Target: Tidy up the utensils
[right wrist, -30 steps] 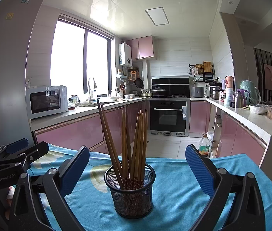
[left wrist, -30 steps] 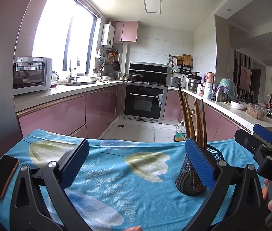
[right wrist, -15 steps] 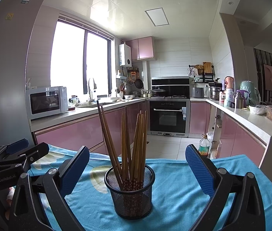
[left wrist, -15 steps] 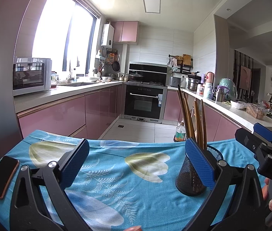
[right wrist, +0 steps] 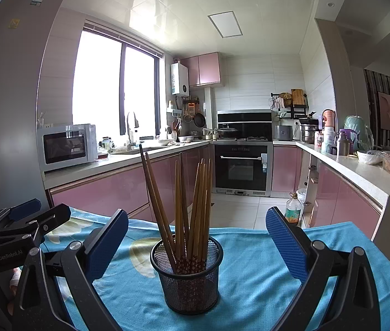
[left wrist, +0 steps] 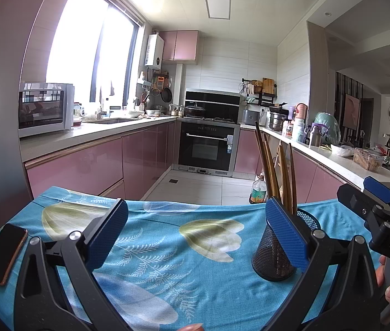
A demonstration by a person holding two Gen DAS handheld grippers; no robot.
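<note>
A table draped in a turquoise cloth (left wrist: 195,259) printed with pale tulips and white fern sprays fills the foreground, and beyond it runs a U-shaped kitchen: pink glossy cabinets (right wrist: 106,193), a pale countertop (left wrist: 90,135), a white microwave (right wrist: 66,147) beside a bright window, a built-in black oven (right wrist: 240,167) under a hob, and a crowded right-hand counter of jars, a kettle and a clear food box. A bottle of oil (right wrist: 293,209) stands on the tiled floor by the right cabinets. On the cloth a black wire-mesh holder (right wrist: 186,275) stands upright, filled with wooden chopsticks (right wrist: 186,207) that fan outward, their patterned ends down. The right gripper (right wrist: 196,244) has its blue-padded jaws spread wide, holding nothing, with the holder centred between them though apparently a little beyond the tips. The left gripper (left wrist: 195,233) is likewise wide apart and empty; the holder sits just behind its right-hand finger, partly hidden. A dark phone (left wrist: 4,252) with a copper-toned edge lies flat near the cloth's left border. Compared with the frames a second and half a second ago, nothing visibly differs: both grippers, the holder and the phone sit in the same places.
</note>
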